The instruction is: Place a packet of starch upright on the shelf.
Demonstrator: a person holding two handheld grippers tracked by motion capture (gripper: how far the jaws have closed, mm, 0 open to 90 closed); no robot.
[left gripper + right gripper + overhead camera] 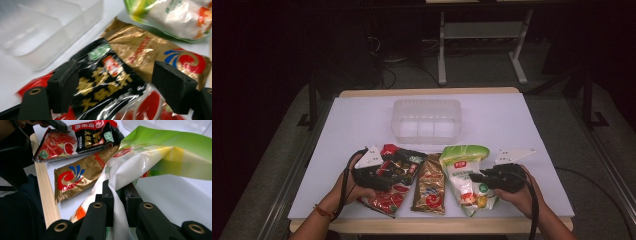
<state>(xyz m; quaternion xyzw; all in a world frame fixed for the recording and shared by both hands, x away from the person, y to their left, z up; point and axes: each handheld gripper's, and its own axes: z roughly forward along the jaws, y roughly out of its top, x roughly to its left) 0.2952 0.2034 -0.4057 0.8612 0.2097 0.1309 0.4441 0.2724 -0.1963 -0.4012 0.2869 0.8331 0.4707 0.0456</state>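
Green-and-white bag [140, 167] pinched between right gripper [119, 195] fingers [108, 195].

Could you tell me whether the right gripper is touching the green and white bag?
Touching. In the right gripper view, the right gripper has its two black jaws closed on the green and white bag, pinching its film between them.

The room behind my table [512, 125] is very dark, and only the white top is lit. From up high everything looks dim and a bit fuzzy. Shiny spots gleam on the black packet [105, 82]. The clear box [37, 32] looks blurry up close.
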